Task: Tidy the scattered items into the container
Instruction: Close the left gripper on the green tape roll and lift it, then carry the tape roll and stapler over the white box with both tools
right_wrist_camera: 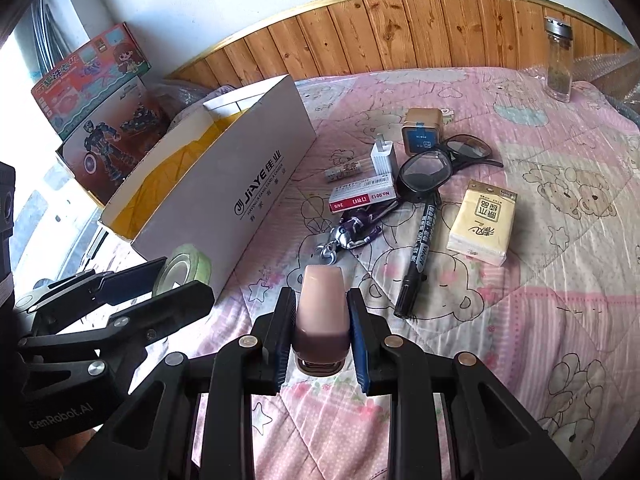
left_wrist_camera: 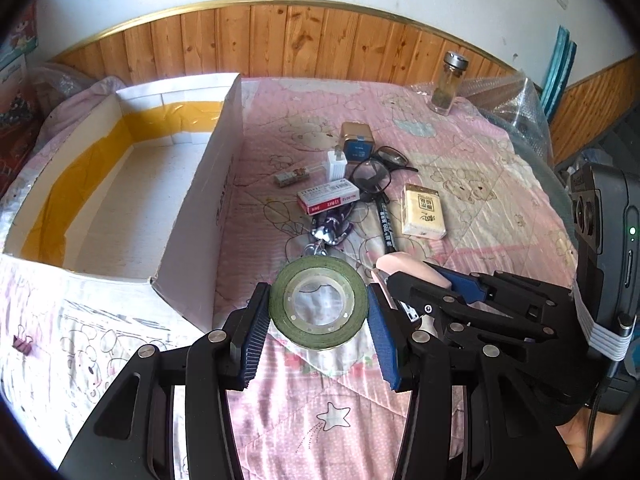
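Note:
My left gripper (left_wrist_camera: 319,306) is shut on a green tape roll (left_wrist_camera: 319,278), which is held flat between the blue pads above the pink quilt. The white cardboard box (left_wrist_camera: 192,216) stands open to its left, its inside lined with yellow tape. My right gripper (right_wrist_camera: 321,300) is shut on a pink stapler (right_wrist_camera: 320,312) that points forward. In the right wrist view the left gripper (right_wrist_camera: 168,280) with the tape roll (right_wrist_camera: 182,270) hangs by the box's near corner (right_wrist_camera: 224,196). The right gripper's fingers (left_wrist_camera: 464,280) and the stapler (left_wrist_camera: 404,266) show at the right of the left wrist view.
On the quilt lie a staples box (right_wrist_camera: 362,198), glasses (right_wrist_camera: 428,172), a black marker (right_wrist_camera: 418,252), a tissue pack (right_wrist_camera: 482,222), a gold tin (right_wrist_camera: 422,134), a white charger (right_wrist_camera: 382,156) and a key lanyard (right_wrist_camera: 352,230). A glass jar (right_wrist_camera: 558,64) stands far right. Toy boxes (right_wrist_camera: 96,120) stand behind the container.

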Action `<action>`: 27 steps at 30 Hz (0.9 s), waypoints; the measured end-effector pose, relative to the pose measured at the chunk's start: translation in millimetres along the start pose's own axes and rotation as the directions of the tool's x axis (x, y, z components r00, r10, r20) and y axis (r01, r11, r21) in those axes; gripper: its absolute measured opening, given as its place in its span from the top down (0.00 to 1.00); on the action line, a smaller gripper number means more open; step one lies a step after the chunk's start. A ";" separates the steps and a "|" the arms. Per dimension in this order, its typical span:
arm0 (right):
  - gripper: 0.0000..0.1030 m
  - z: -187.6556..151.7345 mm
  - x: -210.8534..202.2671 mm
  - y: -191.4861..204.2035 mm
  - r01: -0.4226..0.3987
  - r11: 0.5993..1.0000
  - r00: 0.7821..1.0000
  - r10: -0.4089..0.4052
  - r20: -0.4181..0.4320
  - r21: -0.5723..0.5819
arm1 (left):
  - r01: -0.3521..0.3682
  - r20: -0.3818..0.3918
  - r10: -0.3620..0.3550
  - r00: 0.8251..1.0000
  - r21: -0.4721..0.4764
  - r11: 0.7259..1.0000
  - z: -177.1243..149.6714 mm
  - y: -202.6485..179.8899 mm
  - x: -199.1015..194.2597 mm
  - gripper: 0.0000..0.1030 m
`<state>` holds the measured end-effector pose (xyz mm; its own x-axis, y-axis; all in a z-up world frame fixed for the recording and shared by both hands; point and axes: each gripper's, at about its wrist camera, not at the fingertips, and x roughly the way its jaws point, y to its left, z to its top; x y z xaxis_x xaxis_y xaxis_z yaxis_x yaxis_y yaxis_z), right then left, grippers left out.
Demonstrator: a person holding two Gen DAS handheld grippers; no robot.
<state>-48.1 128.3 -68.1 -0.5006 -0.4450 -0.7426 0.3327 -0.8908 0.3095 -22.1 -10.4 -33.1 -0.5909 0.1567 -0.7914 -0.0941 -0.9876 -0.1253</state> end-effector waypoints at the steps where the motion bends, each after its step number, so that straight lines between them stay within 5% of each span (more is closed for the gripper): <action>1: 0.73 0.7 -0.9 2.4 0.000 1.000 1.000 0.000 0.002 -0.005 | 0.000 0.005 0.000 1.000 -0.004 1.000 0.9 1.4 -2.1 0.52; 27: 0.73 41.6 -6.5 61.6 -0.010 0.994 0.999 0.014 0.040 -0.107 | 0.026 0.084 -0.018 0.996 -0.097 0.995 30.0 45.9 -36.6 0.52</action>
<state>-57.6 72.6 -19.5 -0.5273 -0.4611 -0.7137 0.4212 -0.8713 0.2517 -28.8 -61.4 8.1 -0.6541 0.1741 -0.7361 -0.0319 -0.9786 -0.2032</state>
